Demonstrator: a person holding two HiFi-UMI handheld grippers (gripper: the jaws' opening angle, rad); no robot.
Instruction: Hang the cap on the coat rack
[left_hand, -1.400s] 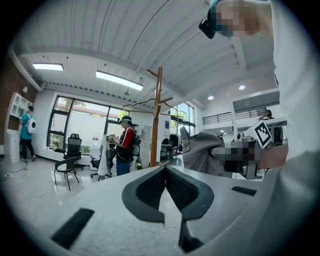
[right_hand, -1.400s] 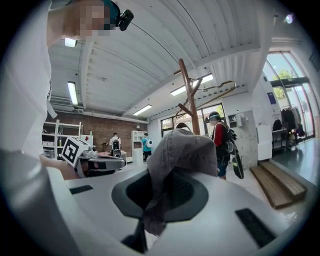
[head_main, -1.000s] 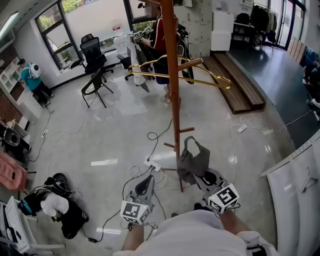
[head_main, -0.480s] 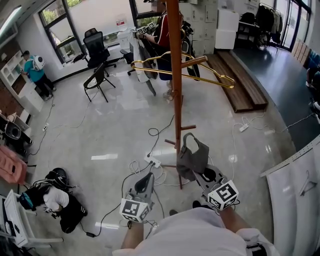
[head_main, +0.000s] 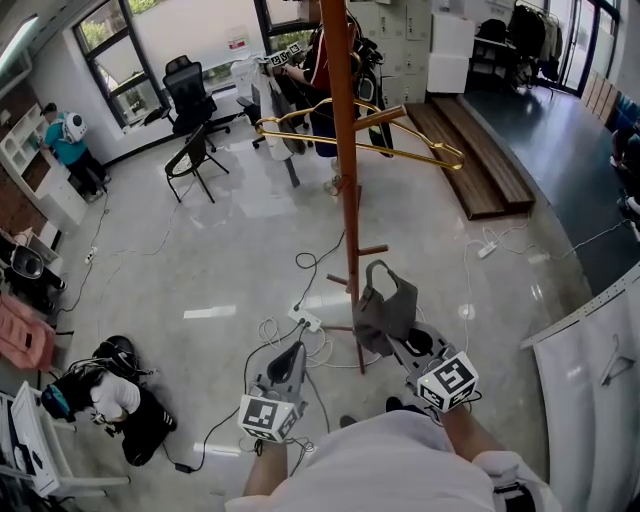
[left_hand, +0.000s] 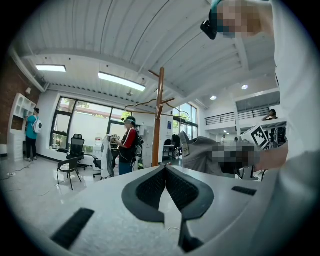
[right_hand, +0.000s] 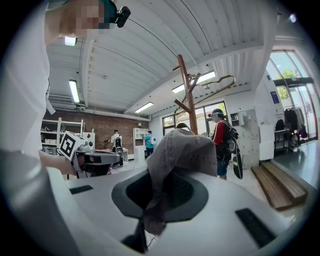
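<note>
In the head view the cap (head_main: 385, 308) is in the right gripper (head_main: 396, 338), close to the rack (head_main: 345, 160) pole and near its short lower peg (head_main: 371, 250). It sits on no peg, so the hanging is not yet done, and whether it touches the pole I cannot tell. A hanger (head_main: 425, 152) lies across the upper arms. The left gripper (head_main: 297, 352) points forward beside the pole, carrying nothing. The left gripper view shows its jaws pressed together with nothing between them and the rack ahead. The right gripper view shows the jaws pinching a fold of the cap's grey cloth, which bulges up in front of the pole. What seems to be left is lifting the cap to a free peg, hooking it on and letting go.
</note>
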